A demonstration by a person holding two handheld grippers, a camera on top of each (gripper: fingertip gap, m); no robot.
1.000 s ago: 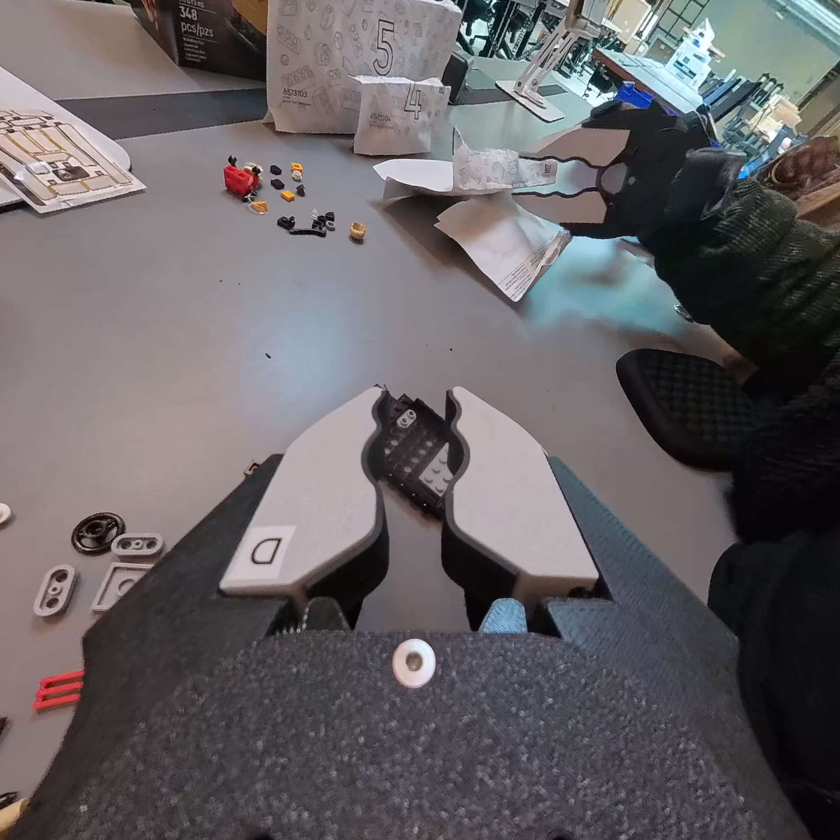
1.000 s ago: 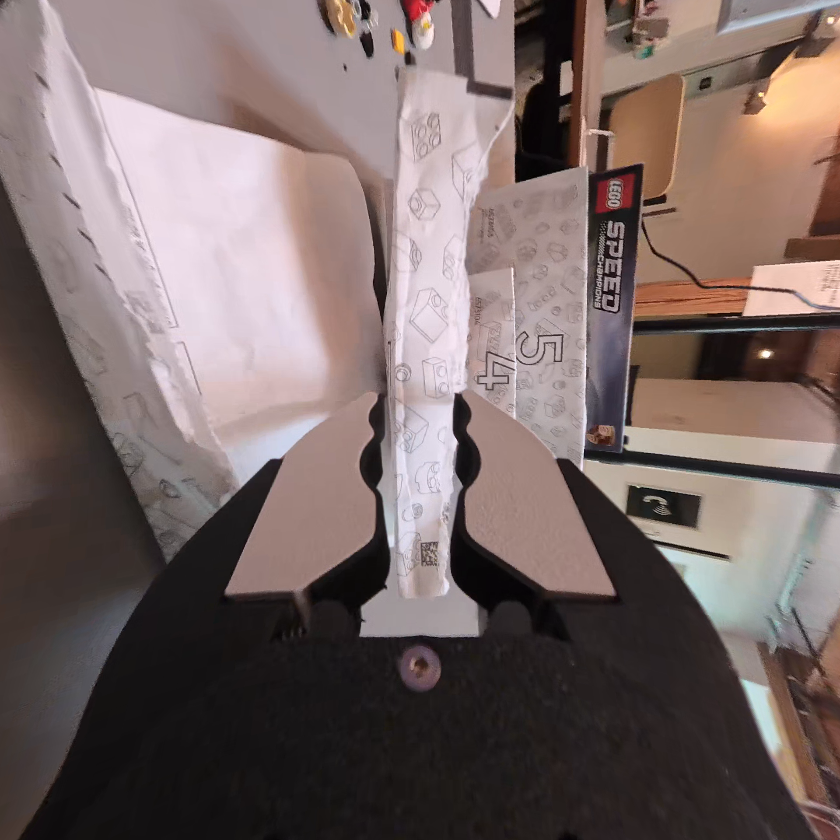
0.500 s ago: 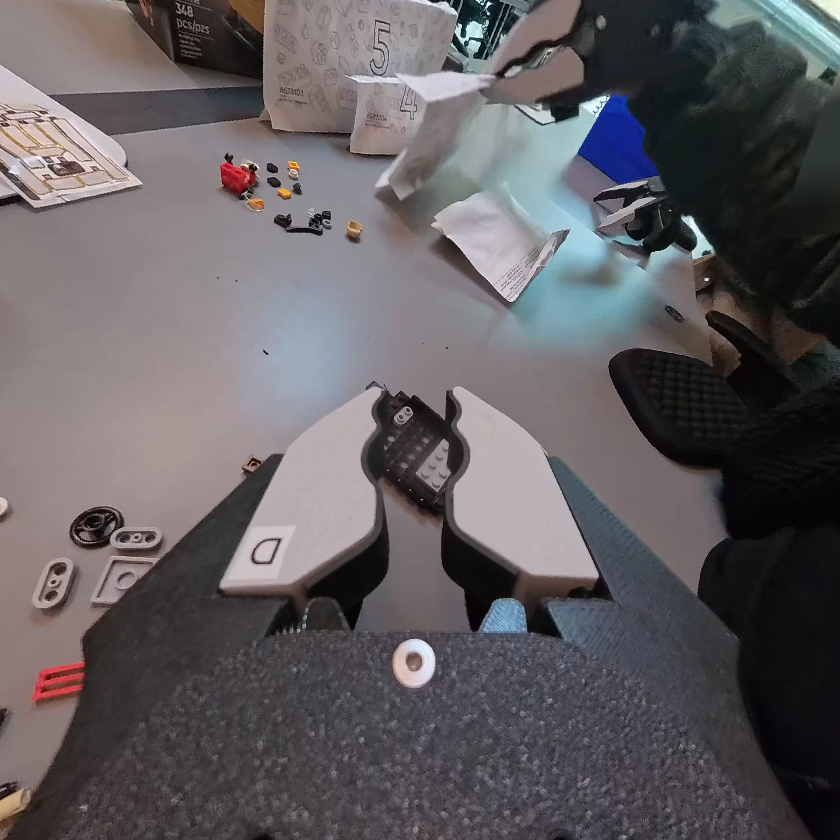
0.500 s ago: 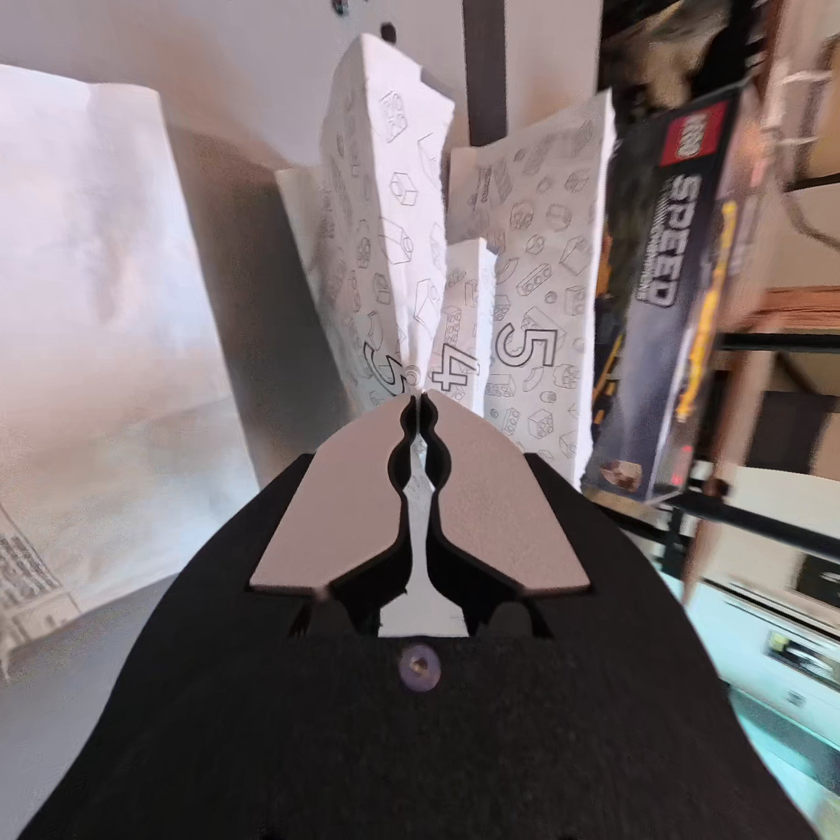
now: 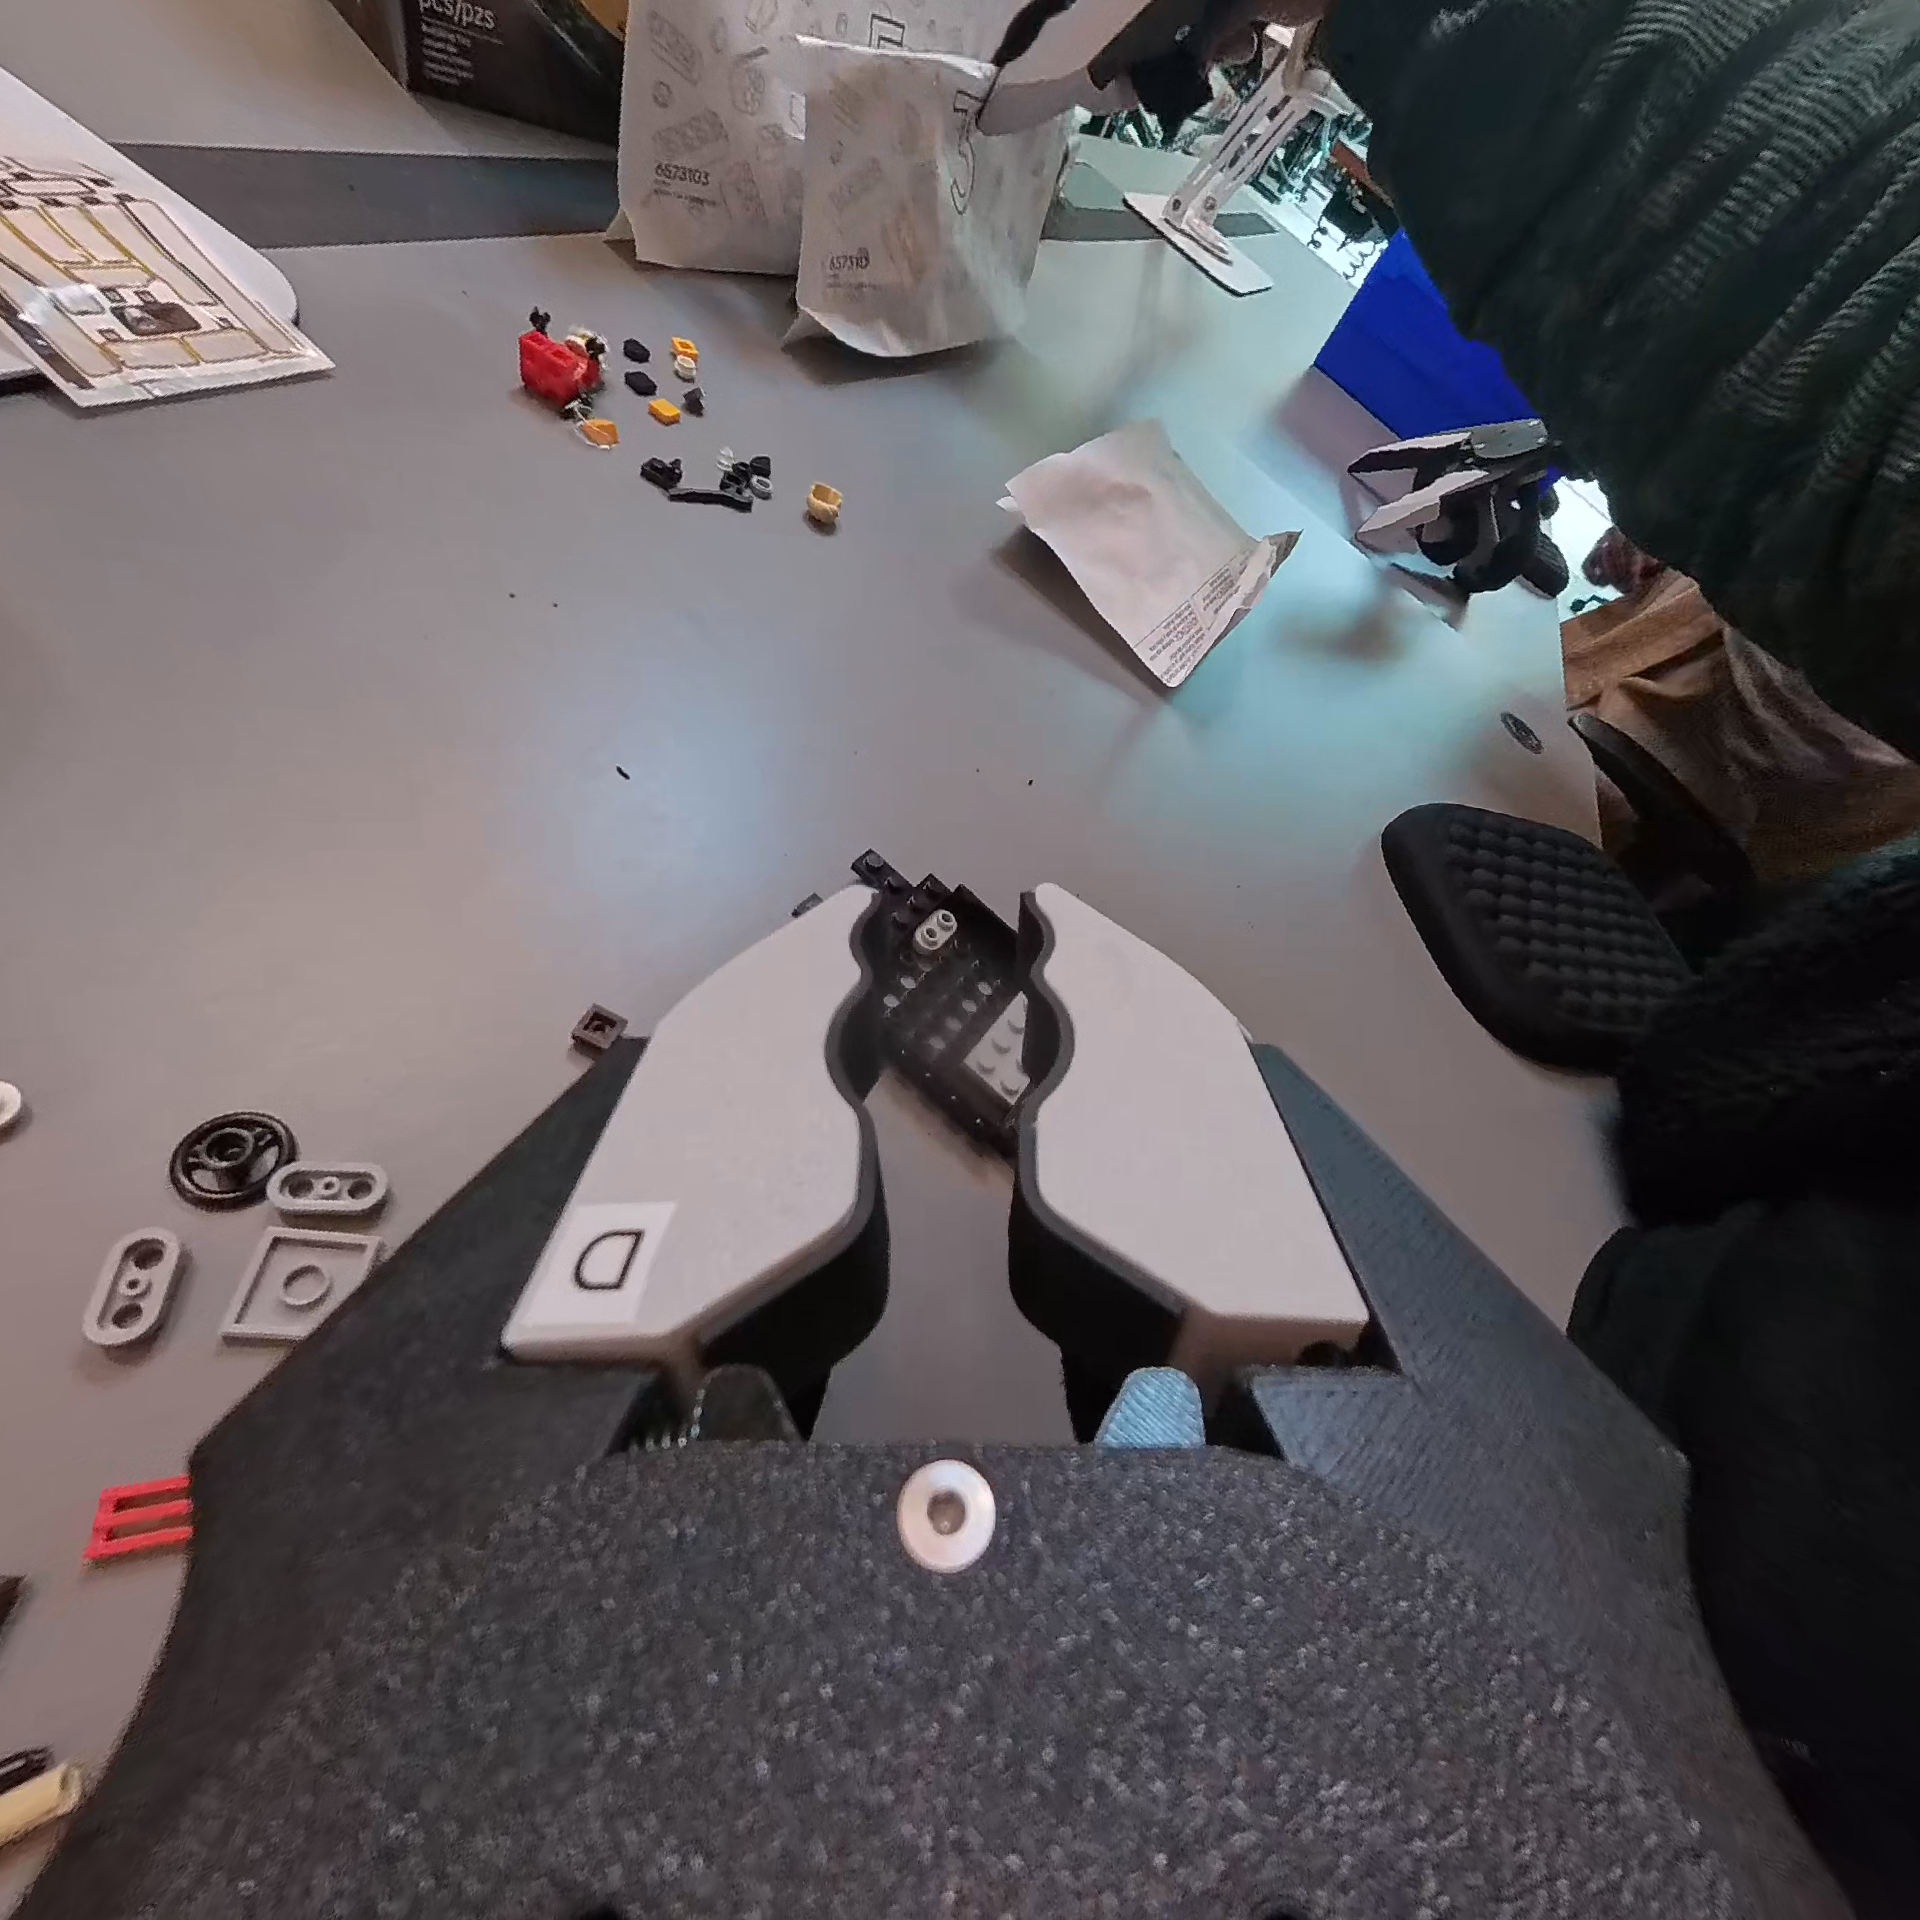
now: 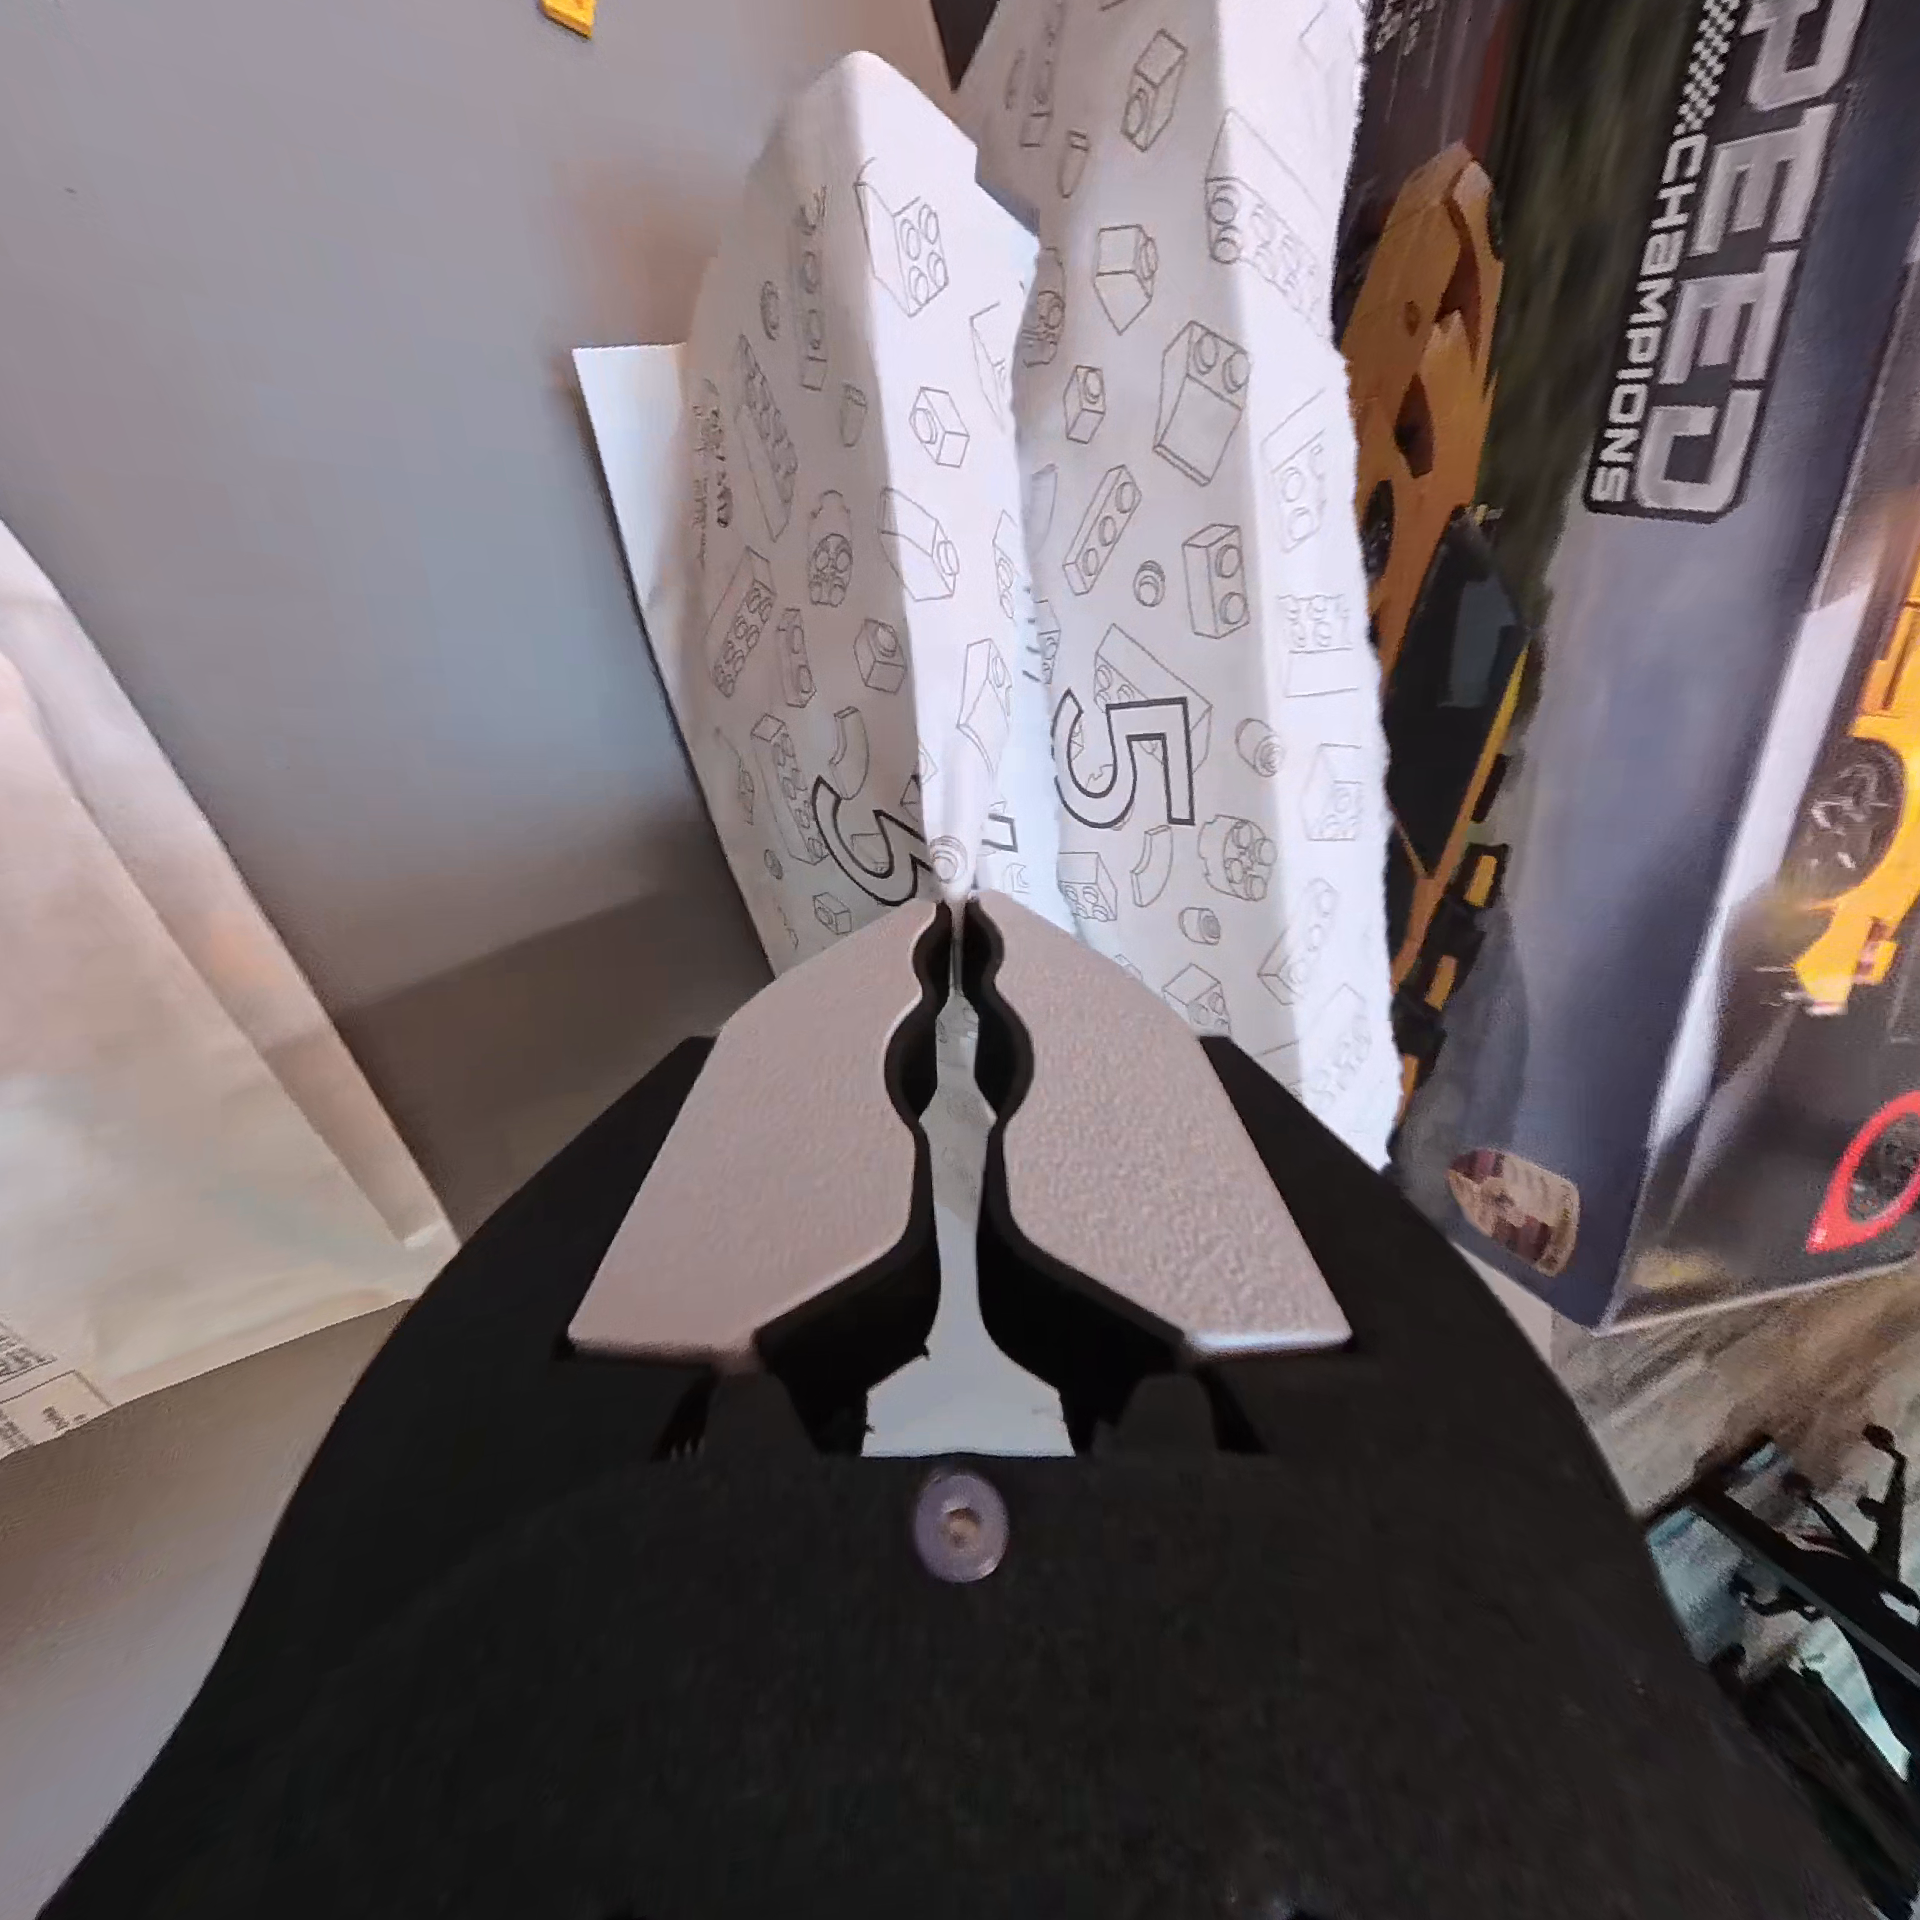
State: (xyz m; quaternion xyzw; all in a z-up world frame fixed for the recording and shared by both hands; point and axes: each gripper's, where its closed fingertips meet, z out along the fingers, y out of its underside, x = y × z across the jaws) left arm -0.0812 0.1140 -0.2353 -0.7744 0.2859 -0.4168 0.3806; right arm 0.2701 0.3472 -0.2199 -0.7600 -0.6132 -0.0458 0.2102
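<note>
Left wrist view: the left gripper [image 5: 951, 914] is clamped on a black brick assembly [image 5: 951, 1013] with grey pieces on top; both pads press its sides. The assembly's lower part is hidden between the fingers, and whether it rests on the grey table [image 5: 416, 727] cannot be told. A small dark tile [image 5: 598, 1028] lies just beside the left finger. Grey plates [image 5: 299, 1284] and a black wheel [image 5: 233, 1157] lie at the left, partly cut off by the gripper body. A cluster of small parts [image 5: 644, 405] sits farther off, and a flat white bag [image 5: 1143, 551] to the right. A dark sleeve [image 5: 1662, 260] covers the upper right; the right gripper [image 5: 1003, 99] shows there only in part, at the top of a printed paper bag [image 5: 914, 218].

Right wrist view: the right gripper [image 6: 958, 912] is closed, its tips pinching the edge of the printed paper bag [image 6: 831, 520]. A second printed bag [image 6: 1195, 520] stands just behind it, and a box [image 6: 1662, 675] beyond, cut off at the frame. The picture is blurred at the edges.
</note>
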